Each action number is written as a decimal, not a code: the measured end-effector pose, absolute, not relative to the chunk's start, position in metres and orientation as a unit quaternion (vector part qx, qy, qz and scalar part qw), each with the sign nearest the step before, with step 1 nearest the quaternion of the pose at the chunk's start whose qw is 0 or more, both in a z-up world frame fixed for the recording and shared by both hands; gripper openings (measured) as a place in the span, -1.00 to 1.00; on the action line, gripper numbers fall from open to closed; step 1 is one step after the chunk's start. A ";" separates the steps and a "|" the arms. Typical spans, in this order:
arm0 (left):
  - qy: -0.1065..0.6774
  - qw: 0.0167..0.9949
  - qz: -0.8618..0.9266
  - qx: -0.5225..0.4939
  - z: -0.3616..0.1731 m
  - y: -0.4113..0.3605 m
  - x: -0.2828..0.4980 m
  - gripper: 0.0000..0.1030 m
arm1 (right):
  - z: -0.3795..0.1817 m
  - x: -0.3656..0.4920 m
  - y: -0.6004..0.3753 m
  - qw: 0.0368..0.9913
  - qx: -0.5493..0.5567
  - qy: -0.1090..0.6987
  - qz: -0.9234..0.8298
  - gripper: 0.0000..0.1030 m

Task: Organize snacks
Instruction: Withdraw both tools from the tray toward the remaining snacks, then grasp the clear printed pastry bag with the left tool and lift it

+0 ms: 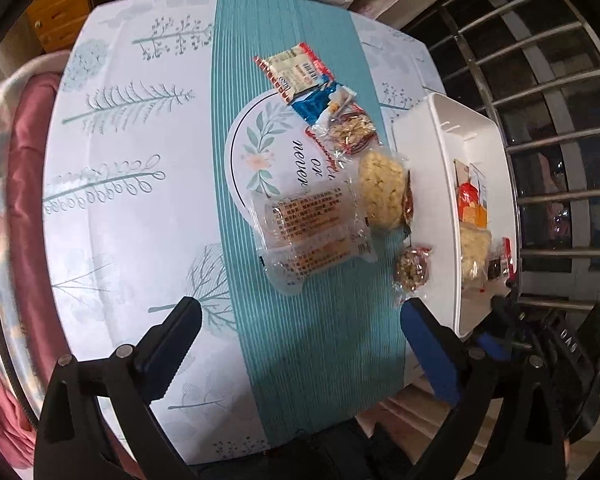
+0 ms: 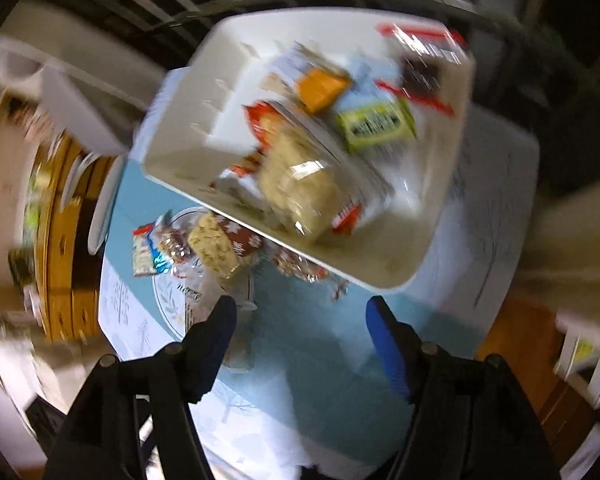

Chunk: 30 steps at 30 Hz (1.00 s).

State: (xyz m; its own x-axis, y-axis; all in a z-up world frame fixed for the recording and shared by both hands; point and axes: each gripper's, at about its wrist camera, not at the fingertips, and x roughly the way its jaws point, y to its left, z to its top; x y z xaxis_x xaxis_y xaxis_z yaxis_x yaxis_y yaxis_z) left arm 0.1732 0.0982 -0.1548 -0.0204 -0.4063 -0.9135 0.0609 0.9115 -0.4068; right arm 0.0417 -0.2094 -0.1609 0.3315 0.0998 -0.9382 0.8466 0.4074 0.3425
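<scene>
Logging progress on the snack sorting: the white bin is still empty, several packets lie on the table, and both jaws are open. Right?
Not quite: the white bin already holds several packets, as the right wrist view shows. Packets do lie on the table, and both jaws are open.

Left claw (image 1: 300,328) and right claw (image 2: 300,320), both spread, empty.

On the desk cloth's round white emblem (image 1: 268,152), cursive lettering at frame centre reads roughly "never" with "on" beside it, partly covered by snack packets. The clear packet (image 1: 312,236) below it carries dense printed Chinese text, too small to read. The cream packet (image 1: 296,70) at upper centre shows a barcode. At lower right, the dark device (image 1: 568,340) bears the letters "DAS". The right wrist view is too blurred for any text
</scene>
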 end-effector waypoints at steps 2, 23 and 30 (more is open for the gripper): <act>0.702 0.679 -0.166 -0.138 -0.164 0.097 0.180 0.92 | -0.170 0.041 -0.207 0.651 0.490 0.502 -0.291 0.33; 0.761 0.608 -0.115 -0.197 -0.241 0.043 0.228 0.97 | -0.240 0.061 -0.197 0.617 0.551 0.442 -0.347 0.59; 0.781 0.579 -0.103 -0.210 -0.267 0.029 0.236 0.97 | -0.256 0.066 -0.197 0.616 0.558 0.429 -0.354 0.59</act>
State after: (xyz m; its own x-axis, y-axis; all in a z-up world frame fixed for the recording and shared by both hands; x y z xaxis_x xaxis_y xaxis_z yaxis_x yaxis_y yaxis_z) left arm 0.2356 0.0290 -0.2671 -0.2425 -0.4465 -0.8613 -0.2086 0.8910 -0.4032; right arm 0.0657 -0.1969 -0.2557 0.3813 0.0410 -0.9236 0.9148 0.1271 0.3833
